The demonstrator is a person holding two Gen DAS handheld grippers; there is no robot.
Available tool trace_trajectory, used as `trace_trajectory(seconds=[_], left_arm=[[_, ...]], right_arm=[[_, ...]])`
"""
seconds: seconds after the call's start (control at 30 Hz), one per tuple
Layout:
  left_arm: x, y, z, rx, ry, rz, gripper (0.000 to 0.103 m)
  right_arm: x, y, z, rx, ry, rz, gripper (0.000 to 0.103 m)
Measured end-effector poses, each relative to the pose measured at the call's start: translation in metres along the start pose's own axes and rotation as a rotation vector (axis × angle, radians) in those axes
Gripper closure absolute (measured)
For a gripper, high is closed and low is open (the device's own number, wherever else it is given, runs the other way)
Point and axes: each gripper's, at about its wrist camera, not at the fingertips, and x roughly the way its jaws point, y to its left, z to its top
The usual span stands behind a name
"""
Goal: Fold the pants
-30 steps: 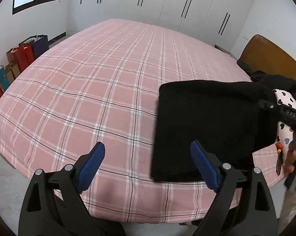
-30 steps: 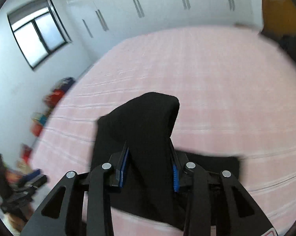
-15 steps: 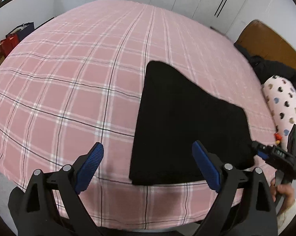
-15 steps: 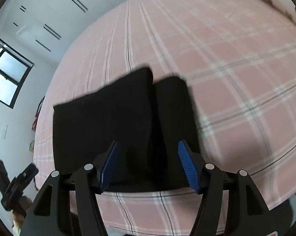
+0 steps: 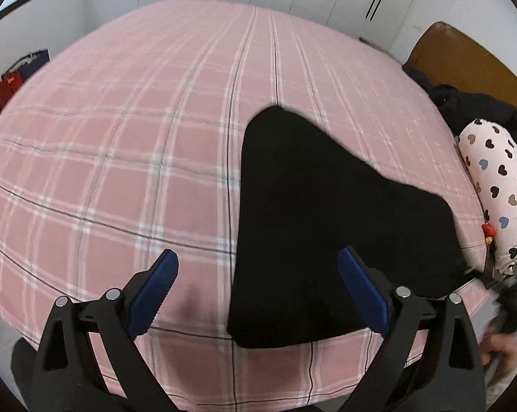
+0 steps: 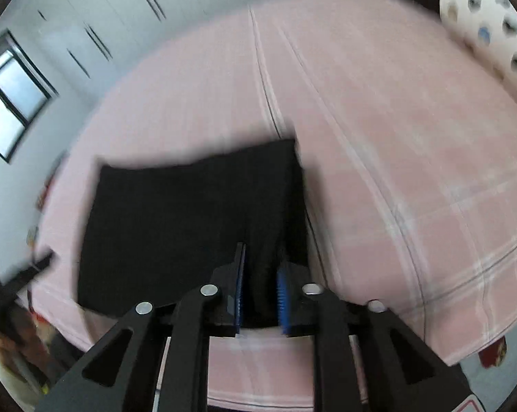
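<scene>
The folded black pants [image 5: 327, 213] are lying flat on the pink plaid bedspread [image 5: 121, 144], near the bed's front edge and toward the side where a heart-print pillow [image 5: 495, 185] is resting by the wooden headboard [image 5: 471, 58].

The left gripper [image 5: 258, 295] is hovering with its jaws spread wide and holding nothing; its blue pads [image 5: 152, 292] are straddling the near left corner of the garment, one over bare bedspread, the other above the black cloth.

The right gripper [image 6: 261, 292] is sitting at the near right edge of the pants [image 6: 189, 219]. Its jaws have just been closing, and a raised ridge of black fabric is standing between the pads. Motion blur is softening this view, so whether the pads are actually pressing the fold or merely flanking it cannot be told with certainty; a narrow gap seems to be showing on each side.

Handling judgement: the garment is looking soft, limp and fairly thick, probably a knit, light enough to lift by one edge yet prone to sagging and to shedding its layers if pinched at a single ply. It is neither fragile nor slippery. The best hold is appearing to be at the near corners, taking all stacked layers together, one gripper per corner, so the fold travels evenly.
</scene>
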Motion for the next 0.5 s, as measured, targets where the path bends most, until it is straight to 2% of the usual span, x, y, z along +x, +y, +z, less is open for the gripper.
trace_trajectory(seconds=[0.03,0.07,0.1,0.17,0.2,0.27,0.37,0.4,0.43,0.47,0.5], left_arm=[[0.005,-0.001,-0.001,-0.003,0.013,-0.003,0.010],[0.012,-0.002,-0.002,-0.006,0.027,-0.002,0.010],[0.019,-0.003,-0.003,-0.005,0.043,-0.012,0.010],[0.028,-0.003,-0.004,-0.011,0.056,-0.026,0.010],[0.034,-0.001,-0.004,-0.024,0.059,-0.025,0.010],[0.054,0.005,-0.004,-0.067,0.088,-0.029,0.010],[0.079,0.019,-0.008,-0.161,0.133,-0.075,0.013],[0.079,0.022,-0.008,-0.177,0.107,-0.083,0.019],[0.076,0.022,-0.008,-0.168,0.092,-0.104,0.053],[0.072,0.022,-0.006,-0.163,0.099,-0.154,0.075],[0.066,0.024,-0.004,-0.174,0.097,-0.174,0.081]], right_arm=[[-0.003,-0.005,-0.002,0.051,-0.033,0.036,0.069],[-0.008,-0.007,-0.001,0.072,-0.055,0.041,0.057],[-0.016,-0.006,0.001,0.094,-0.098,0.025,0.039],[-0.026,-0.003,0.006,0.104,-0.163,0.000,0.021],[-0.023,-0.001,0.011,0.096,-0.155,0.006,0.021],[-0.005,0.002,0.021,0.082,-0.082,0.014,0.021],[0.024,-0.004,0.029,0.100,-0.014,0.065,0.022],[0.037,-0.003,0.028,0.137,0.010,0.120,0.034],[0.040,-0.003,0.026,0.157,-0.001,0.144,0.038],[0.035,0.005,0.027,0.145,-0.016,0.147,0.055],[0.028,0.013,0.027,0.128,-0.024,0.149,0.065]])
